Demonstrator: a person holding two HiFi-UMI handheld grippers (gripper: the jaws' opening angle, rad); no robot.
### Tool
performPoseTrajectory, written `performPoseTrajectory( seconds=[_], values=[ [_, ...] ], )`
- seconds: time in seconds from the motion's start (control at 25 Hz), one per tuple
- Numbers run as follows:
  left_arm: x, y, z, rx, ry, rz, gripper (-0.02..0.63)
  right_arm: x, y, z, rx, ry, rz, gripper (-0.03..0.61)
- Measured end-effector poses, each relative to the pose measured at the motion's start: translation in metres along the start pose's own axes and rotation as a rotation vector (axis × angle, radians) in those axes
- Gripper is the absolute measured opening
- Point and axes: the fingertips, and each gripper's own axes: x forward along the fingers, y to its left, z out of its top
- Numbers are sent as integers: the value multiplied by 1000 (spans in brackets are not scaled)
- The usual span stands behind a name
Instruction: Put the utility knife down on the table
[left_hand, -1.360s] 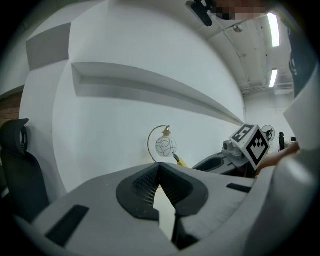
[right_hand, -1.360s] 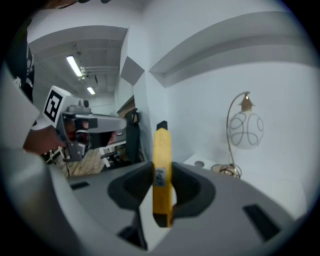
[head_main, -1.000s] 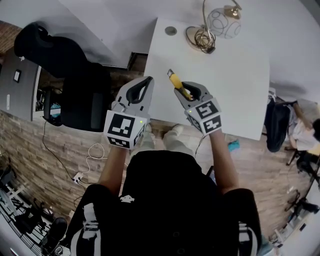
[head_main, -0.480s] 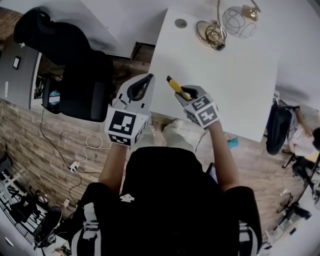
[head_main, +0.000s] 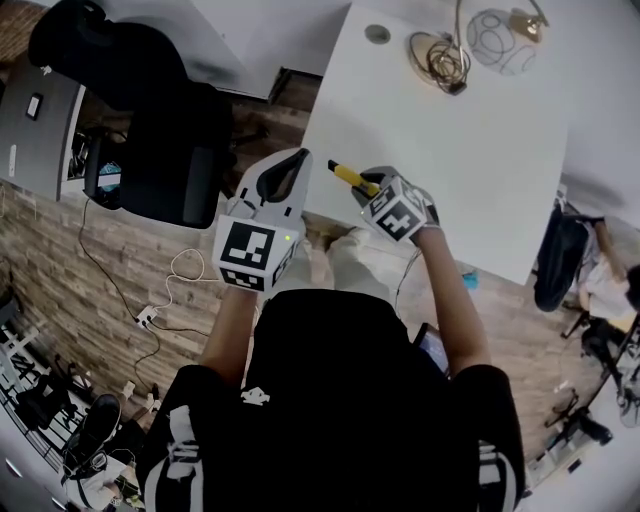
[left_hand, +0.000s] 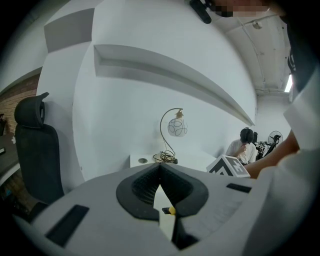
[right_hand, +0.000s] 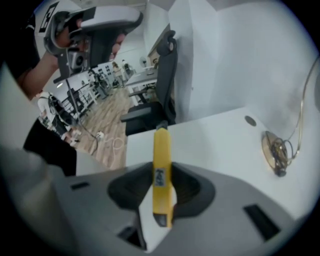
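The right gripper (head_main: 372, 182) is pinching the knife (head_main: 351, 176), which is jutting ahead of its jaws just over the near edge of the table (head_main: 470, 150), so releasing here may be sending it sliding to the floor (head_main: 100, 270); showing one table, one chair (head_main: 170, 150), one lamp (head_main: 497, 40), two grippers (left gripper (head_main: 298, 158) pressed together, empty), one knife.

The lamp (head_main: 495, 40) stands at the far edge of the table (head_main: 480, 150), a cable coil (head_main: 445, 60) just left of it. A chair (head_main: 150, 130) is left of the table. The utility knife (head_main: 350, 177), in the right claw (head_main: 372, 183), seems over the near left corner.
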Motion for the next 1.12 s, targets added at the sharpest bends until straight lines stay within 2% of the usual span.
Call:
performPoseTrajectory(
  seconds=[0.12,0.4,0.52,0.68,1.12],
  values=[
    [1,1,-7,-10,9,-2,18,6,-5,-7,-24,40,0,137],
    [4,-1,-27,-16,38,1,18,19,-28,-29,-70,140,-61,137],
    [3,-2,-34,-22,49,-2,18,24,-35,-31,-53,143,-77,137],
    [-1,-2,-39,-21,59,-5,18,31,-39,-36,-80,171,-113,137],
    [-9,1,-50,-23,78,8,18,45,-40,-41,-109,198,-127,137]
  ],
)
